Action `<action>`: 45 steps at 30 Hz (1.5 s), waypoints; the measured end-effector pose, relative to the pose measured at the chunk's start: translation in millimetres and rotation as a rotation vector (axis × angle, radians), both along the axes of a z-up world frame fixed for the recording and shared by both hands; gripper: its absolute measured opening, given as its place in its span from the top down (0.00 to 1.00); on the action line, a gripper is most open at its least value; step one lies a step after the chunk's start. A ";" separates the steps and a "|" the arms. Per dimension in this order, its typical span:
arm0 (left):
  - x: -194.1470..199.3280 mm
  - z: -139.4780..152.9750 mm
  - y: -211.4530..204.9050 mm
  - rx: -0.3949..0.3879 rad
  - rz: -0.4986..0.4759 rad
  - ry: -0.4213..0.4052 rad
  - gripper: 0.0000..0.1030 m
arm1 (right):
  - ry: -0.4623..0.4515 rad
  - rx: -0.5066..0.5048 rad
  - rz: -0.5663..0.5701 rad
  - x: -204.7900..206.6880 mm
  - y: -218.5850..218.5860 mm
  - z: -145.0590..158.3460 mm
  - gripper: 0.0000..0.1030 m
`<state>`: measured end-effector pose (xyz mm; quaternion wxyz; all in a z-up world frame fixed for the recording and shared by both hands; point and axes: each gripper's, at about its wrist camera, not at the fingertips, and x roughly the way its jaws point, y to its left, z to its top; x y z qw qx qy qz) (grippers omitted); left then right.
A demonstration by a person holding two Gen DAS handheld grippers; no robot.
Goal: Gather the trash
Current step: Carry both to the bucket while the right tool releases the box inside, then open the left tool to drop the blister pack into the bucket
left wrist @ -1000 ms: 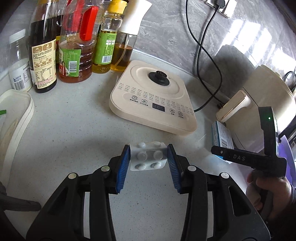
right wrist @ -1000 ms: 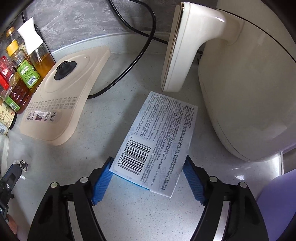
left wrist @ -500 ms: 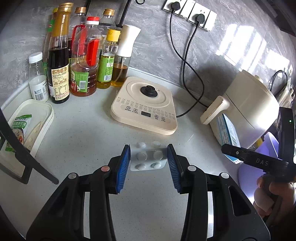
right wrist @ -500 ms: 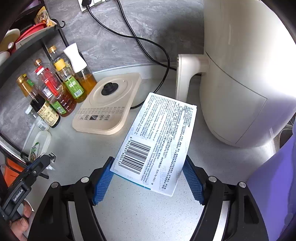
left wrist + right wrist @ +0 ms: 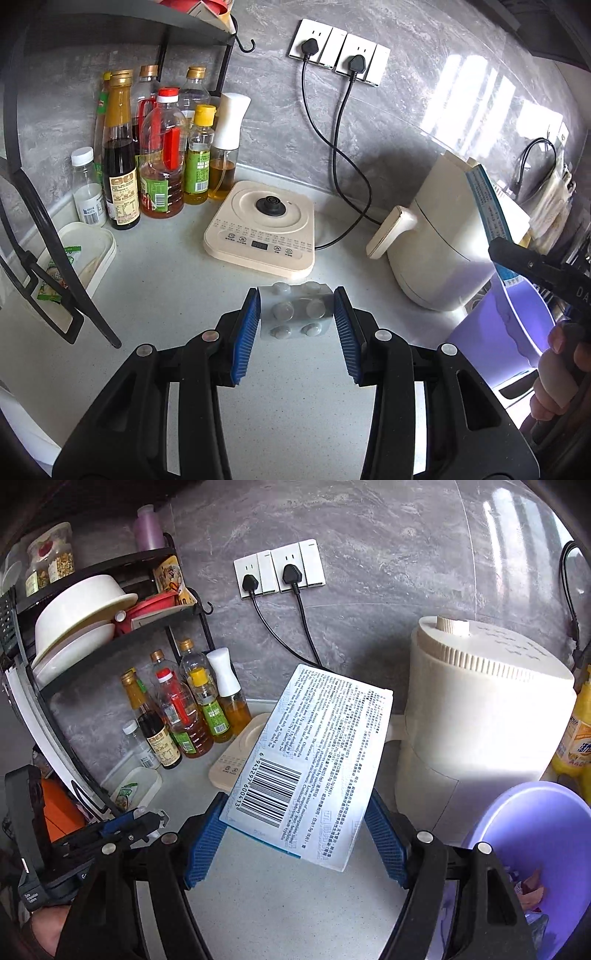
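A silvery pill blister pack (image 5: 295,312) hangs above the grey counter, and my left gripper (image 5: 297,325) is shut on it, blue pads pressing both edges. A white medicine box (image 5: 314,760) with a barcode is raised off the counter with my right gripper (image 5: 295,834) shut on its lower end. The same box (image 5: 489,218) shows edge-on at the right of the left wrist view, above the purple bin (image 5: 517,325). That purple bin (image 5: 543,834) sits low right of the box, with scraps inside.
A cream air fryer (image 5: 480,716) stands right of centre, a flat cream cooker base (image 5: 262,227) behind, cables (image 5: 340,147) running to wall sockets. Several oil and sauce bottles (image 5: 162,166) line the back left beside a black rack (image 5: 88,627) with bowls. A white tray (image 5: 85,251) lies left.
Both grippers have risen with their loads; the counter and appliances look farther away. The box has tipped up from lying flat near the counter to well above it, and the purple bin has come into view.
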<state>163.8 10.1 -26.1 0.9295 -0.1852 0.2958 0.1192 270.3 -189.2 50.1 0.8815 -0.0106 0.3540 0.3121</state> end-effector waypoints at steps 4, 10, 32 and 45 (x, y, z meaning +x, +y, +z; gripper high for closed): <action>1.2 9.3 -16.0 0.012 -0.010 -0.011 0.60 | -0.066 0.030 0.000 -6.9 -24.0 26.9 0.30; 6.3 27.1 -44.4 0.048 -0.056 -0.033 0.60 | -0.082 0.066 -0.022 -8.3 -61.9 50.4 0.30; 37.9 48.4 -133.9 0.076 -0.241 -0.061 0.60 | 0.008 0.055 -0.288 3.5 -207.6 13.8 0.21; 89.5 66.3 -214.8 0.063 -0.474 -0.109 0.60 | -0.033 0.063 -0.489 -18.2 -293.1 23.1 0.21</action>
